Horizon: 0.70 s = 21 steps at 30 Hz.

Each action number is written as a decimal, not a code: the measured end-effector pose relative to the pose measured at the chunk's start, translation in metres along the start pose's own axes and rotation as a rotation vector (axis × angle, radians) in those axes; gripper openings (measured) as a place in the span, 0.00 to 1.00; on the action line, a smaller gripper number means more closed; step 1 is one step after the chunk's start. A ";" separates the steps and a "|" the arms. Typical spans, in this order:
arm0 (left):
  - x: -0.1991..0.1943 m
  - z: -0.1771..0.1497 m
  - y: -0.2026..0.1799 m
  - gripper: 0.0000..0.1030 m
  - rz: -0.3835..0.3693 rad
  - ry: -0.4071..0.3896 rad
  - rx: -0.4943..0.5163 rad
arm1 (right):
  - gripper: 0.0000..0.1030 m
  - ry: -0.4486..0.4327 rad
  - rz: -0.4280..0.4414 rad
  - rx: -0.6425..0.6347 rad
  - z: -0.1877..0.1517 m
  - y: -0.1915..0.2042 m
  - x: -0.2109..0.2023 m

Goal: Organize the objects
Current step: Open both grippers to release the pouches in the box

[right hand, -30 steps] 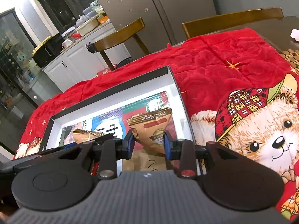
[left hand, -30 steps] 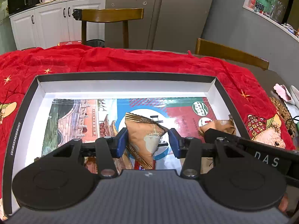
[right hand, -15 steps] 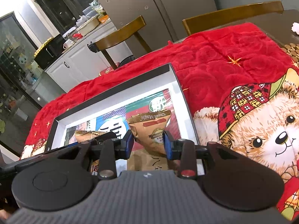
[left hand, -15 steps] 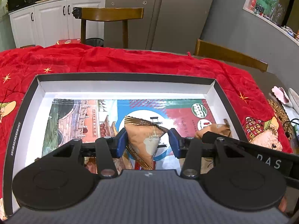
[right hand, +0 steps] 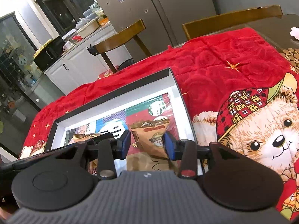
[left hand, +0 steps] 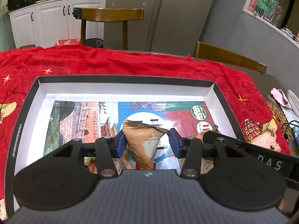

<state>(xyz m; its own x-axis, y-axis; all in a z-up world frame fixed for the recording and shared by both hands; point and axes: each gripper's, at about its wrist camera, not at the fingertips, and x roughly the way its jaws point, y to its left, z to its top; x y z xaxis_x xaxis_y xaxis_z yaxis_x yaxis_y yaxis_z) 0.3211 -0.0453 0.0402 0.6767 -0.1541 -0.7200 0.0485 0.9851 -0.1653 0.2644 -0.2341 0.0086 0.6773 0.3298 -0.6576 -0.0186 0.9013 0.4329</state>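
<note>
A shallow black-rimmed box [left hand: 121,78] [right hand: 112,91] with a printed sheet on its floor lies on the red blanket. A brown pyramid snack packet [left hand: 143,140] rests in the box between my left gripper's [left hand: 146,138] blue pads. It is against the left pad, with a gap at the right one. My right gripper [right hand: 147,141] hangs over the box's right end. Its jaws are opening around a brown Choco Magic packet [right hand: 149,136], with a gap at the left pad. A flat brown bag [right hand: 145,162] lies under it.
The red blanket [right hand: 214,65] with a bear print [right hand: 261,130] covers the table. Two wooden chairs [left hand: 110,15] [left hand: 229,56] stand at the far side. A woven mat [left hand: 278,112] and crumpled tissue lie past the box's right side. White cabinets stand behind.
The right gripper's pads have spread apart around the Choco Magic packet. The packet between the left pads has slipped a little lower in the left wrist view.
</note>
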 end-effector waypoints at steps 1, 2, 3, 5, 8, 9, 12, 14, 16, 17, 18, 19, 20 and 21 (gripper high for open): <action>-0.001 0.001 0.000 0.51 -0.004 -0.001 -0.001 | 0.56 -0.001 0.002 0.002 0.001 0.000 0.000; -0.001 0.002 0.001 0.51 -0.009 -0.001 -0.005 | 0.59 -0.004 0.003 0.004 0.001 0.000 -0.001; -0.002 0.002 0.002 0.51 -0.016 -0.004 -0.011 | 0.59 -0.008 0.001 0.006 0.001 0.000 -0.002; -0.003 0.003 0.003 0.52 -0.025 -0.009 -0.012 | 0.59 -0.013 0.003 0.005 0.002 0.000 -0.004; -0.004 0.003 0.003 0.53 -0.028 -0.006 -0.009 | 0.59 -0.021 0.008 0.002 0.003 0.003 -0.008; -0.004 0.003 0.002 0.53 -0.031 -0.003 -0.007 | 0.60 -0.025 0.012 0.001 0.003 0.003 -0.010; -0.005 0.004 0.004 0.57 -0.046 0.000 -0.016 | 0.62 -0.038 0.013 0.000 0.006 0.005 -0.016; -0.007 0.003 0.006 0.63 -0.055 -0.008 -0.031 | 0.65 -0.047 0.003 -0.001 0.007 0.006 -0.020; -0.008 0.003 0.005 0.63 -0.065 -0.017 -0.039 | 0.65 -0.052 -0.005 -0.002 0.007 0.007 -0.022; -0.009 0.004 0.005 0.63 -0.068 -0.017 -0.038 | 0.65 -0.054 -0.001 0.001 0.008 0.008 -0.024; -0.011 0.004 0.005 0.63 -0.070 -0.020 -0.037 | 0.65 -0.054 0.004 0.004 0.009 0.008 -0.025; -0.012 0.005 0.005 0.64 -0.073 -0.025 -0.035 | 0.65 -0.056 0.008 0.003 0.009 0.008 -0.027; -0.016 0.005 0.004 0.64 -0.076 -0.033 -0.030 | 0.66 -0.063 0.012 -0.001 0.009 0.009 -0.030; -0.019 0.006 0.004 0.64 -0.078 -0.042 -0.025 | 0.66 -0.071 0.014 -0.007 0.010 0.010 -0.033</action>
<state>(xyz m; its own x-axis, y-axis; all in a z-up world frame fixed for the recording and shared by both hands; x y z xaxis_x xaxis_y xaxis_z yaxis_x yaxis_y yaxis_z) 0.3126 -0.0383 0.0572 0.7020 -0.2264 -0.6752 0.0843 0.9679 -0.2370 0.2492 -0.2383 0.0406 0.7277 0.3217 -0.6057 -0.0335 0.8988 0.4371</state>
